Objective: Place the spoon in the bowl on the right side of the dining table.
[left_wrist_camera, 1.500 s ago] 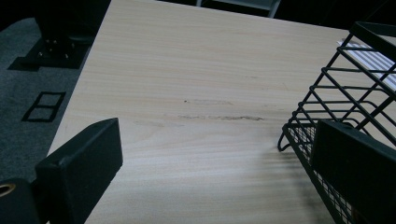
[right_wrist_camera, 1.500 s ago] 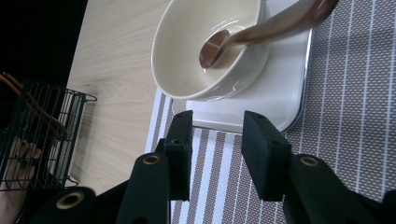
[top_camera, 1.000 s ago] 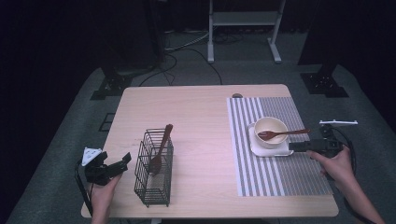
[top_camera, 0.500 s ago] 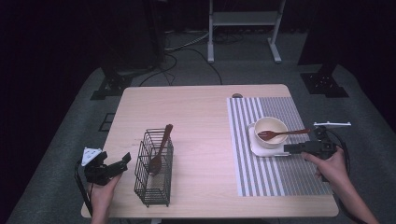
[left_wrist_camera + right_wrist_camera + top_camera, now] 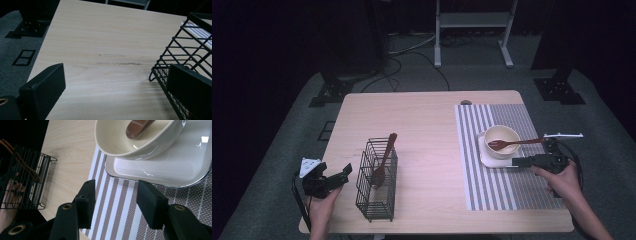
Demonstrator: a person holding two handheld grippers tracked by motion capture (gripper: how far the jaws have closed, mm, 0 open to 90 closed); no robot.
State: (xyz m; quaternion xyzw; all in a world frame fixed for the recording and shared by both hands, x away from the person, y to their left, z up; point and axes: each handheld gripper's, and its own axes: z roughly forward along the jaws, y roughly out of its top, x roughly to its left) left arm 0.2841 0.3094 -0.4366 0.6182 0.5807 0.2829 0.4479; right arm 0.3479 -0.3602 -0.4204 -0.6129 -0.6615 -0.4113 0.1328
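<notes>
- Surface (image 5: 427, 125): light wood, rectangular, standing on a grey carpeted floor (image 5: 287, 135).
- Striped mat (image 5: 497, 185): covers the right portion of the surface, with brown and white stripes running front to back.
- Plate (image 5: 488, 158): white, roughly square, lying on the mat.
- Bowl (image 5: 502, 137): cream, seated on the plate; in the right gripper view it sits toward the plate's far side.
- Wooden fork (image 5: 514, 143): head inside the bowl, handle extending right over the rim.
- Wire basket (image 5: 376, 182): black, upright, on the left front area of the surface.
- Wooden spoon (image 5: 383, 160): stands in the basket, bowl end down, handle leaning up and out of the top.
- Left claw (image 5: 344, 172): at the left front edge of the surface, just beside the basket; jaws spread wide, nothing between them. In the left gripper view one jaw overlaps the basket's wire corner.
- Right claw (image 5: 513, 162): over the mat, tips just at the plate's near edge; jaws parted a moderate gap, holding nothing.
</notes>
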